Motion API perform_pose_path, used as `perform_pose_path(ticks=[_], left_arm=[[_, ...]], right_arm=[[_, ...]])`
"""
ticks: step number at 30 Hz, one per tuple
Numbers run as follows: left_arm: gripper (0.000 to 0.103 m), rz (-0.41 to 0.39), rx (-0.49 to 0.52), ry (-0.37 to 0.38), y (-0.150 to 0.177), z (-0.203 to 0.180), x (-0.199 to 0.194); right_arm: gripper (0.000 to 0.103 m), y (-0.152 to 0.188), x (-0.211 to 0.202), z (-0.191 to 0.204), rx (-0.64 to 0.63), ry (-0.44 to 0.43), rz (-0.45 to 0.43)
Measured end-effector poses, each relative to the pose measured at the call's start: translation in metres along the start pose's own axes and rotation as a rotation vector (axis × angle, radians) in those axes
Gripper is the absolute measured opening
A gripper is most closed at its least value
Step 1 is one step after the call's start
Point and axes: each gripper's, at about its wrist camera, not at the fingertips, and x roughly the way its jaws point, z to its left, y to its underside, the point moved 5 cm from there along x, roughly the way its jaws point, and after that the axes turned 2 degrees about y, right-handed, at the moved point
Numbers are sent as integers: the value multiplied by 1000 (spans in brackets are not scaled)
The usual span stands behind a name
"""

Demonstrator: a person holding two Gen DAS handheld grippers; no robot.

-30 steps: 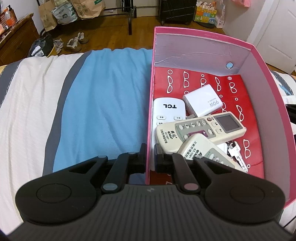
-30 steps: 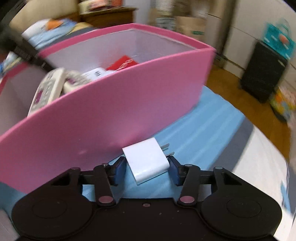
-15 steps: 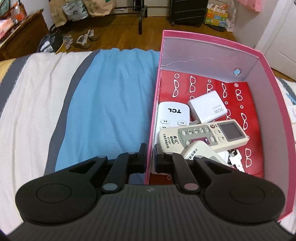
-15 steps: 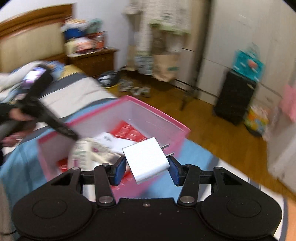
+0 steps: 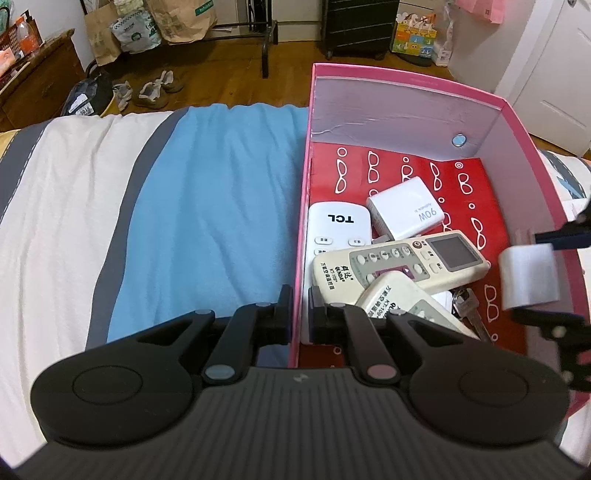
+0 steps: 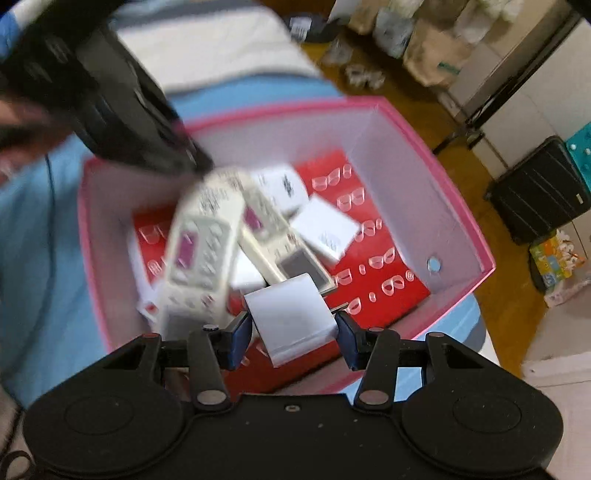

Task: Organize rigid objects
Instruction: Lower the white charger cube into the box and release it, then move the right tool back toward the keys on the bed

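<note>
A pink box [image 5: 402, 79] lies open on the bed, its red floor patterned with white glasses. Inside lie a white TCL remote [image 5: 334, 230], two cream remotes [image 5: 399, 264], a white 90W charger [image 5: 406, 212] and keys [image 5: 469, 310]. My left gripper [image 5: 299, 314] is shut on the box's left wall [image 5: 301, 221], one finger outside and one inside. My right gripper [image 6: 293, 330] is shut on a small white plug adapter [image 6: 291, 317], held above the box's inside [image 6: 391, 199]. That adapter [image 5: 528, 277] and the right gripper [image 5: 535, 275] also show over the box's right wall in the left wrist view.
The bed [image 5: 207, 221] carries a blue, white and grey striped cover left of the box. Beyond its edge are a wooden floor with shoes [image 5: 155, 88], paper bags [image 5: 181, 18], a black suitcase [image 5: 358, 26] and a wooden dresser [image 5: 37, 81].
My right gripper has lifted the white adapter from the bed beside the box, over its wall, to above the inside. The left gripper has kept its grip on the box wall.
</note>
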Motion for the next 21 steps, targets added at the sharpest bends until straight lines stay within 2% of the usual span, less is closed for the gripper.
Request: perform_pose_path(ticks=[5,9,13,16,21], left_arm=[[6,-1,-3,-9,-1,-1,-1],[6,-24,-4,-16,1,-1,-2],[6,-22,-9,-36,0,-3,-3],[7,-18,-3,-38,0,-3,-3],[7,-11,11,-50,-1,-5,-2]], right_arm=[[54,1,14,3,-6,-42,13],[60,4,18,3,-31,13,15],[63,7,-13,-8,53,-11,-102],[64,16,-46,-19,140,16,-206],[66,55,-94,-45,381,46,-362]])
